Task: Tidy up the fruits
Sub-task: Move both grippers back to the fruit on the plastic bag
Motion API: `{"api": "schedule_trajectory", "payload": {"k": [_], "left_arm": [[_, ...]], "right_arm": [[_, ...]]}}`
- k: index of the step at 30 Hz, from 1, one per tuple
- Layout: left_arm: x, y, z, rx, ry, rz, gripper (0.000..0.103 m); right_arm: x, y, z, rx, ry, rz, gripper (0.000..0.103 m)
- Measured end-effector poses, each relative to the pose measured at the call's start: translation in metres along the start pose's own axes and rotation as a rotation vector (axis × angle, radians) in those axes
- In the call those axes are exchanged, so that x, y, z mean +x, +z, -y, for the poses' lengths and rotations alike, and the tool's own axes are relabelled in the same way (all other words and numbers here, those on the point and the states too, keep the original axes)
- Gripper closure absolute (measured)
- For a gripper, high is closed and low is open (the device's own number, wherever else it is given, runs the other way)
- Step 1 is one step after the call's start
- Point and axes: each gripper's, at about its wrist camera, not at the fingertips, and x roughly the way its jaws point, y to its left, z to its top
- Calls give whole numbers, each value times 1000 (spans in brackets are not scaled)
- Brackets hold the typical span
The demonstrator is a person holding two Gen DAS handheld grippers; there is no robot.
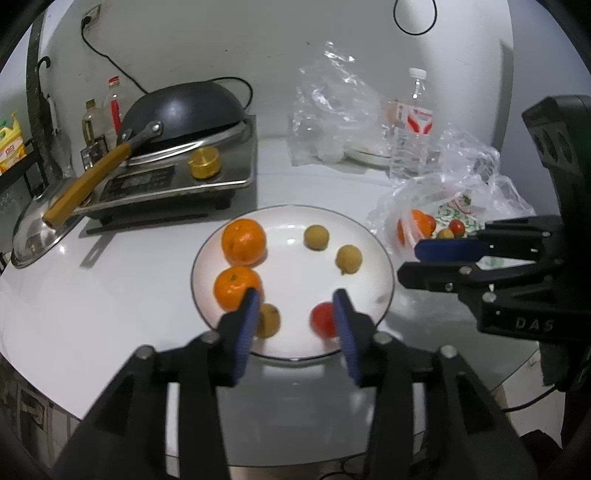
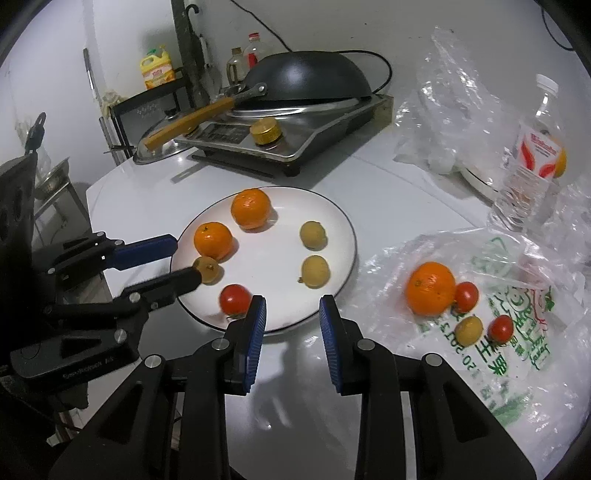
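Both grippers' jaws gape over the plate of fruit

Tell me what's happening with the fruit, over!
Both hand-held grippers, left and right, open, empty. Six fruits on plate; four remain on bag. Nothing blocking.

A white wall fills the top of both views, crossed by a black cable from a socket at upper left. A white round table is seen below, lit brightly from above. A black shelf is placed against the wall at upper left.
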Motion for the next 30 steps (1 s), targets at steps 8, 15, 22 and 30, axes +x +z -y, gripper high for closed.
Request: {"api": "schedule_trajectory", "payload": {"k": [8,15,22,30], "left_arm": [[1,7,22,34,-8,-2,54],[3,14,40,67,-18,-6,54],[8,21,54,74,-33,-5,54],[14,28,74,97,-44,-14,54]], "right_arm": [[-11,-6,17,25,-6,17,71],[-23,-13,36,46,-21,33,71],[-34,-19,56,68,-40,39,71],[-43,-26,79,91,-54,47,71]]}}
